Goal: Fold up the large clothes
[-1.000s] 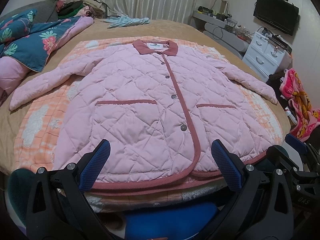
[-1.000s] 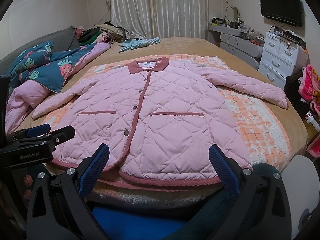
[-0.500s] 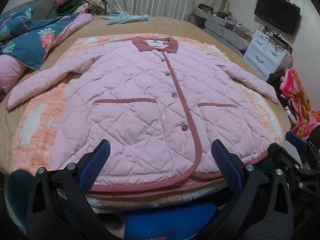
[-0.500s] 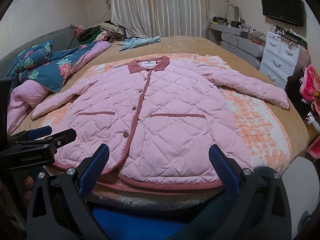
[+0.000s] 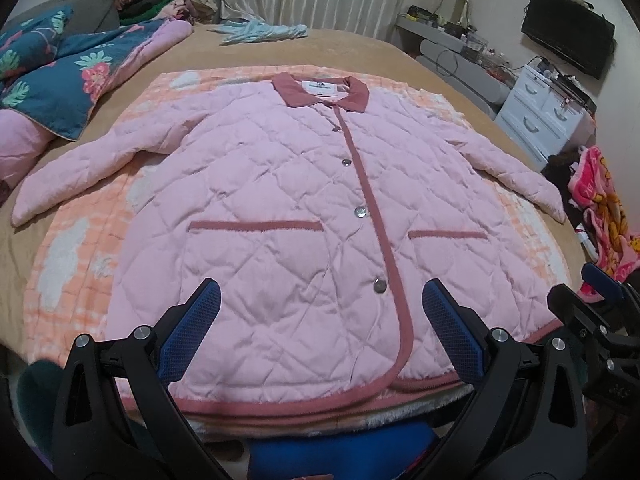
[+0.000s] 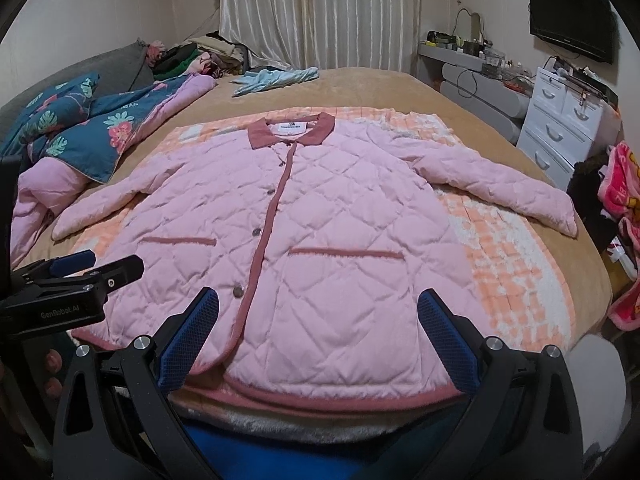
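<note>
A pink quilted jacket [image 5: 288,208] with a dark rose collar and trim lies flat and buttoned, front up, both sleeves spread out, on an orange checked blanket [image 5: 76,240] on the bed. It also shows in the right wrist view [image 6: 328,240]. My left gripper [image 5: 320,332] is open and empty, above the hem left of the button placket. My right gripper [image 6: 318,336] is open and empty, above the hem on the jacket's right half. The left gripper also shows at the left edge of the right wrist view [image 6: 76,280].
A floral blue quilt [image 5: 68,68] and pink bedding lie at the bed's left. A light blue garment [image 5: 260,32] lies at the far end. White drawers [image 5: 544,116], a shelf and a wall TV [image 5: 568,28] stand right. A pink patterned cloth [image 5: 604,216] hangs at the right.
Both grippers have moved slightly forward over the jacket's hem. Both stay open. The jacket has not moved.
</note>
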`<act>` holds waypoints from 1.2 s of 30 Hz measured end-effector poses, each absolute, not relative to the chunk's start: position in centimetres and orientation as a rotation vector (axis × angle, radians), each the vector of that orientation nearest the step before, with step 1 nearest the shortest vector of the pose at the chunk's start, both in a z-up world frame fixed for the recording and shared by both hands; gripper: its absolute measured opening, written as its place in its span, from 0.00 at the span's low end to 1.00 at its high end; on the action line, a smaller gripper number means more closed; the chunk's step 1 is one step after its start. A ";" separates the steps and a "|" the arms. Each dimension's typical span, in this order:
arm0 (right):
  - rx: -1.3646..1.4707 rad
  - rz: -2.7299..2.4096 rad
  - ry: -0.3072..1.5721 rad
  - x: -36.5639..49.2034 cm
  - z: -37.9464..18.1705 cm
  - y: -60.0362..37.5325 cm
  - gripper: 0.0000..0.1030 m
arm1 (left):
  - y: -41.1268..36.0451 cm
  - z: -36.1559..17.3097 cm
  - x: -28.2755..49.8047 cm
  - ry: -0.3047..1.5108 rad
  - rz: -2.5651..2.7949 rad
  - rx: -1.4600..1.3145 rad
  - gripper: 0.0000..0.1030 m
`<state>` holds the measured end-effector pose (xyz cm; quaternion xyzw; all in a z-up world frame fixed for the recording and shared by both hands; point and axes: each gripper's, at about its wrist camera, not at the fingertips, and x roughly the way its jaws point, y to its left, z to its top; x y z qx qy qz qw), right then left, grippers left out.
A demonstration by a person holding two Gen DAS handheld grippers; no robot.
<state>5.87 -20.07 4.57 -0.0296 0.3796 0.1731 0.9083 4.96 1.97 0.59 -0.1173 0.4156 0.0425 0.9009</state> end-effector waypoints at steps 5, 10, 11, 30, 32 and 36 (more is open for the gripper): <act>-0.040 0.370 0.782 8.4 5.2 -19.9 0.96 | 2.4 1.5 7.2 0.848 0.088 -0.258 0.92; -0.016 0.371 0.767 11.0 5.9 -19.9 0.96 | 2.8 2.4 9.6 0.838 0.090 -0.278 0.92; -0.012 0.369 0.762 11.5 6.0 -19.9 0.96 | 2.8 2.5 10.0 0.838 0.093 -0.281 0.92; 0.068 0.260 0.726 23.1 7.3 -22.9 0.96 | 2.7 2.7 20.3 0.882 0.069 -0.317 0.92; 0.079 0.220 0.729 24.6 7.1 -23.6 0.96 | 2.3 2.3 21.5 0.900 0.017 -0.331 0.92; 0.141 0.162 0.732 28.4 7.0 -25.7 0.96 | 1.3 2.2 23.3 0.886 0.034 -0.295 0.92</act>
